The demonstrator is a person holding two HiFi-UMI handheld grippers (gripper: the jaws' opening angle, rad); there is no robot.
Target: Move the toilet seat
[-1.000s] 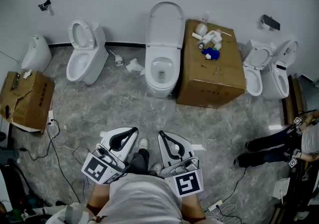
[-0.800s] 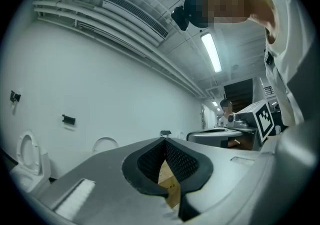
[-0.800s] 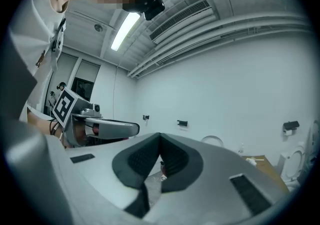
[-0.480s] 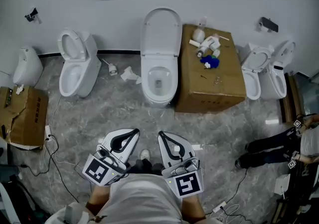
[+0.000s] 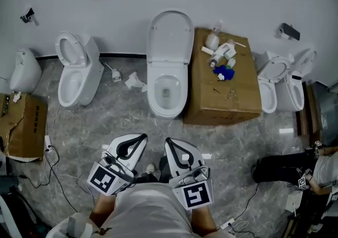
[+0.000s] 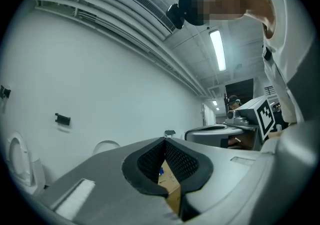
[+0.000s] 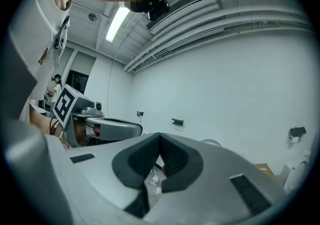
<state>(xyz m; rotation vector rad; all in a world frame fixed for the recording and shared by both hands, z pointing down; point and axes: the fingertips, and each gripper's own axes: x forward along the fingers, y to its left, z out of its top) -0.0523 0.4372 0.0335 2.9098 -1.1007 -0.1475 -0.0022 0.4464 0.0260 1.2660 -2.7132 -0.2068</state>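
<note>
Along the wall, at the far edge of the floor (image 5: 105, 115), five toilets are counted: a left toilet (image 5: 24, 70) partly cut off, a second toilet (image 5: 74, 73), the centre toilet (image 5: 168, 91), and a right pair (image 5: 274, 81) set close together. Two boxes are seen: a large box (image 5: 227, 99) just beside the centre toilet on its right, with small white parts and a blue item on top, and a torn box (image 5: 24, 126) at the floor's left edge. Three black fittings are fixed to the wall. Cables are strewn over the near floor.

Two grippers are held side by side at the near edge. The jaws of the left gripper (image 5: 138, 139) are pressed together, with nothing pinched. The jaws of the right gripper (image 5: 171, 143) are likewise pressed together and empty.

The seat (image 5: 170, 36) is raised against the wall above the centre bowl. It lies well apart from both sets of jaws, straight ahead of them and untouched.
</note>
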